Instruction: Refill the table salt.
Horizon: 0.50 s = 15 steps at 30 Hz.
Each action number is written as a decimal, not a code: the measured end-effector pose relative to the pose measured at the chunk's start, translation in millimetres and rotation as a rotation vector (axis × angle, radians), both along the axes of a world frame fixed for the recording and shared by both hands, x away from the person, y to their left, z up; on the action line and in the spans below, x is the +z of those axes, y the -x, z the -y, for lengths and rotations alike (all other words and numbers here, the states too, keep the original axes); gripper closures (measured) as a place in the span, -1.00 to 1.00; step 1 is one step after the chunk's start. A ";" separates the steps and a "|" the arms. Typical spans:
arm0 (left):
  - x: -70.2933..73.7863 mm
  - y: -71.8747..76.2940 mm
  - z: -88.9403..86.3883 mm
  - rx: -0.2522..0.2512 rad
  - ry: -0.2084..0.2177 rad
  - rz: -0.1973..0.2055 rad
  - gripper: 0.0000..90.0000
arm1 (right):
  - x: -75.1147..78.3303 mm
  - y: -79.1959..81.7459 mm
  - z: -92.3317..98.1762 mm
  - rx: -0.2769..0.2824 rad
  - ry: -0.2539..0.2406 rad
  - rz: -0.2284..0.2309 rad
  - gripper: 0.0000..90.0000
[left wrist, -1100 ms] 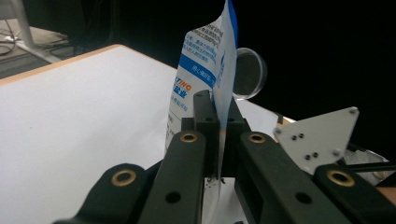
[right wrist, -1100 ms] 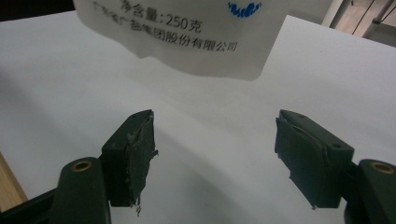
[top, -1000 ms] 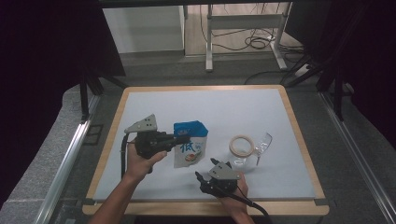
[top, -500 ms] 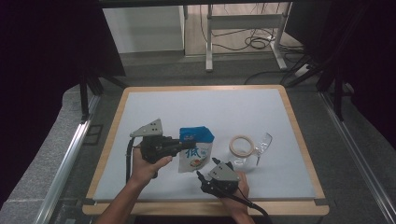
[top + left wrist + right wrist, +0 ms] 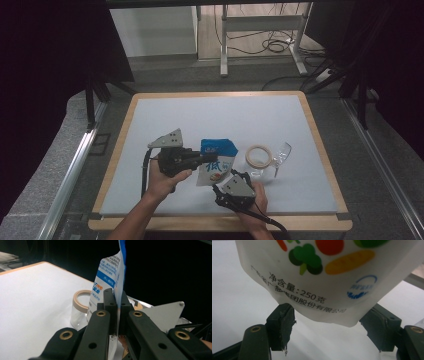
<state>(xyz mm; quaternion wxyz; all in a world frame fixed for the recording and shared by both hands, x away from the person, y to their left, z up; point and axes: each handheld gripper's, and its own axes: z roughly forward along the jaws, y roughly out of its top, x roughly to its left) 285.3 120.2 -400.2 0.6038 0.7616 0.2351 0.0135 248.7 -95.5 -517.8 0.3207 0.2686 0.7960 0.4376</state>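
Printed on the pouch: "净含量:250克" with a line of smaller characters beneath, cartoon vegetables above and a blue round emblem at the side. On its side panel, seen from the left gripper view, a blue band, small print too fine to read and an orange "INO".

Held upright over the white table, near its front edge — pouch pinched at the side seam by the left gripper, jaws pressed together on the film. Right gripper just under the pouch's bottom corner, jaws spread to either side, pads not pressing the film.

Just beside the pouch, a clear jar with a tan rim and a clear lid. Broad bare room toward the far edge and left — wooden border all round.
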 end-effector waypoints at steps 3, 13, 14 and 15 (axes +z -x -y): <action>-0.1 -2.4 4.4 -0.002 -0.005 -0.003 1.00 | -1.2 -1.0 1.2 -0.003 0.001 0.005 -0.33; -1.2 -5.4 5.5 -0.006 -0.004 -0.008 1.00 | -5.9 -6.1 6.1 -0.021 0.027 -0.001 -0.33; -1.2 -5.4 5.5 -0.006 -0.004 -0.008 1.00 | -6.8 -6.5 6.3 -0.025 0.029 -0.003 -0.34; -1.1 -5.7 5.2 -0.005 -0.005 -0.009 1.00 | -7.5 -7.0 6.6 -0.027 0.033 -0.003 -0.34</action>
